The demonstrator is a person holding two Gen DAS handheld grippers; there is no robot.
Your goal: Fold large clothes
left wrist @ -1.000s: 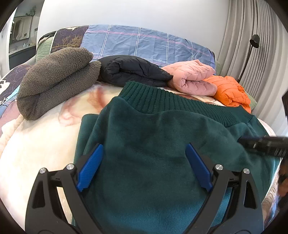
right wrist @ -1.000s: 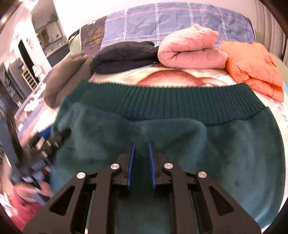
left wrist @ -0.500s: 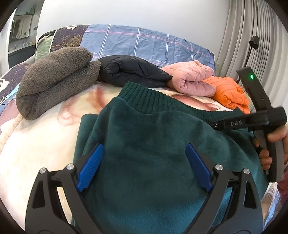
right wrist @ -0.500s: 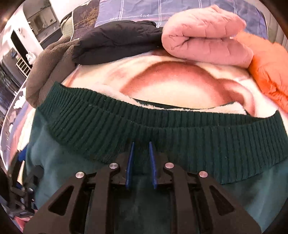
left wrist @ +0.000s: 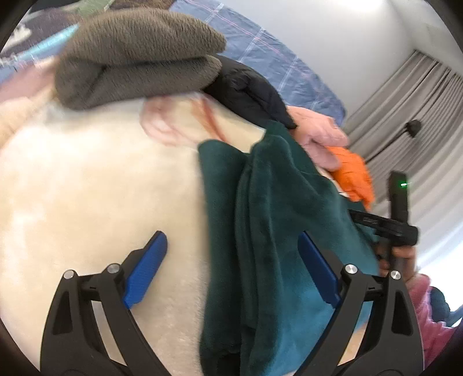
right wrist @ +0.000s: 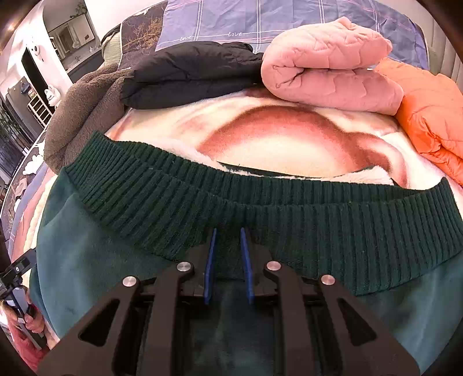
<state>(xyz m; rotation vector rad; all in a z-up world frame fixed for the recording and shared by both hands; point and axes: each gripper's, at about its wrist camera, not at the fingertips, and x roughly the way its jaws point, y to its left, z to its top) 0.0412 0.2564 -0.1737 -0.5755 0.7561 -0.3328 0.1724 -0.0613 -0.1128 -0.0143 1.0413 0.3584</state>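
Observation:
A dark green fleece garment with a ribbed hem lies partly folded on the cream blanket. My left gripper is open and empty, straddling the garment's left edge, one finger over the blanket and one over the fleece. My right gripper is shut on the green garment just behind the ribbed hem, with a pinch of fabric between its blue pads. The right gripper's handle also shows at the right of the left wrist view.
Folded clothes line the far side of the bed: a brown fleece, a black jacket, a pink quilted jacket and an orange jacket. A blue plaid pillow lies behind them. Grey curtains hang at right.
My left gripper has swung left and tilted, now looking at the garment's left edge and bare blanket. My right gripper stays shut on the fabric near the hem, which sits slightly farther ahead.

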